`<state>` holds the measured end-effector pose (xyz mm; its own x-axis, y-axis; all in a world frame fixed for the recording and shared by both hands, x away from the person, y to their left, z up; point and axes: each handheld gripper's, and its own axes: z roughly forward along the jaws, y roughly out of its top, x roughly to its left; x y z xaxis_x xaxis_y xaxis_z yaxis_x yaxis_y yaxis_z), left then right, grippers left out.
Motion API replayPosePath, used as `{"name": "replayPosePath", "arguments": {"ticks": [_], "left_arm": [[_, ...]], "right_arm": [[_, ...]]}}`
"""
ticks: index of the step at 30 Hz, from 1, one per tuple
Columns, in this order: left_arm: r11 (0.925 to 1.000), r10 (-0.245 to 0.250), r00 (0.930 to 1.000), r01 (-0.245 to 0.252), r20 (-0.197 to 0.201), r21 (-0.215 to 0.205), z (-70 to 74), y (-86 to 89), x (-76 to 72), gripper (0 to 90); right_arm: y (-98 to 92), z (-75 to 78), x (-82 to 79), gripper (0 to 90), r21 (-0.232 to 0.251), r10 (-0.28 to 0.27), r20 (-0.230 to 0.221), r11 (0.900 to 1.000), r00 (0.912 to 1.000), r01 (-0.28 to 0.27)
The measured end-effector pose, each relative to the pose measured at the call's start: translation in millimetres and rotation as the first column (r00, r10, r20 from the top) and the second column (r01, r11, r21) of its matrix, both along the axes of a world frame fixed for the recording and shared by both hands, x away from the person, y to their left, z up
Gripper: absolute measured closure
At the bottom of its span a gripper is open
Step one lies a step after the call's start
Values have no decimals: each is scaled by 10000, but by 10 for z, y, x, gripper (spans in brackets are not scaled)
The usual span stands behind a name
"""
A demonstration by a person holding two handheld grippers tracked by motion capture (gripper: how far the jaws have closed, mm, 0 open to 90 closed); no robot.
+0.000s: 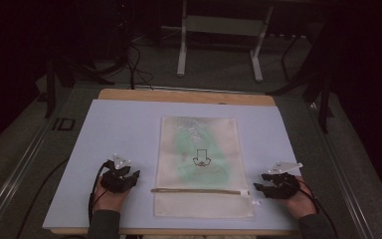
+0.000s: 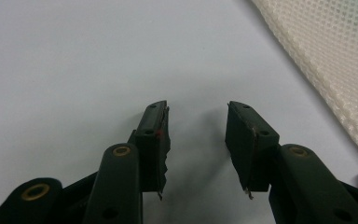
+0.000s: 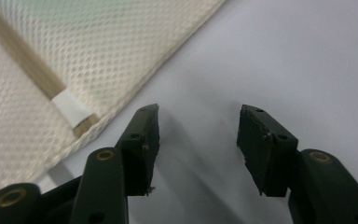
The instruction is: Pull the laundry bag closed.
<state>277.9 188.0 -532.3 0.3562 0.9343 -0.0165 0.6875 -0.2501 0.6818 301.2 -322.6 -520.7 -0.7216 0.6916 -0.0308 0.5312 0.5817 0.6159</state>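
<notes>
Mesh bag [image 1: 199, 164] lies flat mid-table on a pale blue mat [image 1: 104, 134], long side running away from the person. Something green shows through the mesh in its upper half, with a small black printed mark over it. Zipper [image 1: 199, 190] crosses the bag near its near end; white pull tab [image 1: 243, 192] sits at the right end.

Left gripper [image 1: 129, 175] rests on the mat just left of the bag, near the zipper's left end. Jaws wide apart, nothing between them; in the left gripper view [image 2: 196, 140] bare mat lies between the jaws, mesh edge at upper right.

Right gripper [image 1: 261, 181] sits just right of the bag, level with the zipper. Jaws wide apart, empty. In the right gripper view [image 3: 198, 144] the tab [image 3: 72, 107] is near the left jaw, not touching.
</notes>
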Motion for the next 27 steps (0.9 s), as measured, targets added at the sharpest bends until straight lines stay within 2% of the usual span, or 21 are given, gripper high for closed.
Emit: {"name": "replayPosePath", "arguments": {"ticks": [4,6,10,27], "left_arm": [[9999,-94,10000,94,15,-42,-1,3,4,584],[9996,-273,9996,273,20,-75,-2,-7,6,584],[9995,-271,9996,272,59,-172,-1,-8,5,583],[9982,-563,9980,568,284,-178,12,-29,-8,575]], "right_arm": [[32,9,-6,506,-74,206,-85,9998,9998,-207],[96,47,-9,517,-218,526,-65,9984,9986,-527],[149,82,-7,515,-263,743,-86,9969,9972,-745],[311,149,-12,507,-396,1341,-120,9901,9909,-1344]]}}
